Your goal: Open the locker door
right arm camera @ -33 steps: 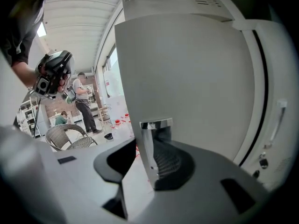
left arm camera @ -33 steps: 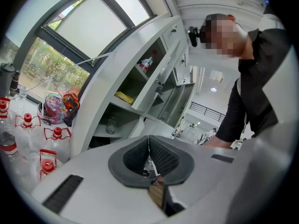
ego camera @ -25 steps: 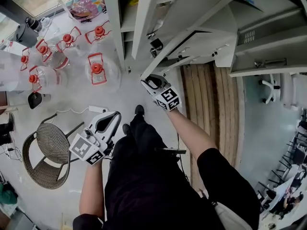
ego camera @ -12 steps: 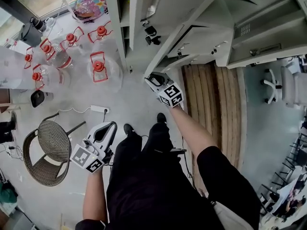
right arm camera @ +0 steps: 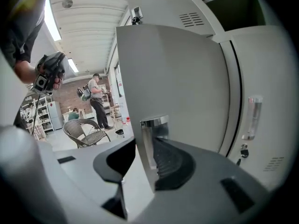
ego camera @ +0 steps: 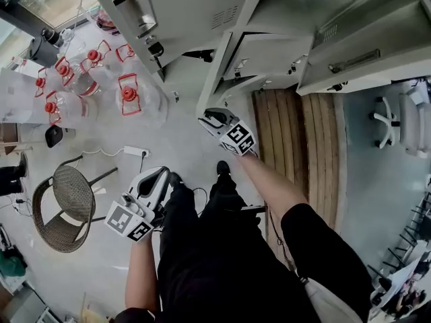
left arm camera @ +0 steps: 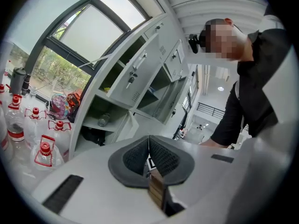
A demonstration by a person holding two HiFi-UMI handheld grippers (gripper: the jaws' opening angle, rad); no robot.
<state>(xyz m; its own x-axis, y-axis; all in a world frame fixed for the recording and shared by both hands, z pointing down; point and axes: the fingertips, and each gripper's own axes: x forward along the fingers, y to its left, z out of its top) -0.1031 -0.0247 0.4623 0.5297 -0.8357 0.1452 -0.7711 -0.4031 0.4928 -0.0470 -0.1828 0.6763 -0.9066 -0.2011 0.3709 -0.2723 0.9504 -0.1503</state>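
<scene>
Two grippers: left gripper (ego camera: 160,175) low beside the leg, right gripper (ego camera: 210,116) at the door.
Left fingers (left arm camera: 135,155): clenched together, nothing between them.
Right fingers (right arm camera: 170,164): easing apart, astride the door's edge and chrome handle (right arm camera: 152,125), with a gap on one side and no grip.
Door (right arm camera: 173,78): ajar, seen edge-on from above (ego camera: 217,69), swung out from the lockers.
Since a second ago: right gripper near the same spot; upper door (ego camera: 182,12) showing far more of its face; shoe (ego camera: 223,168) shifted.
</scene>
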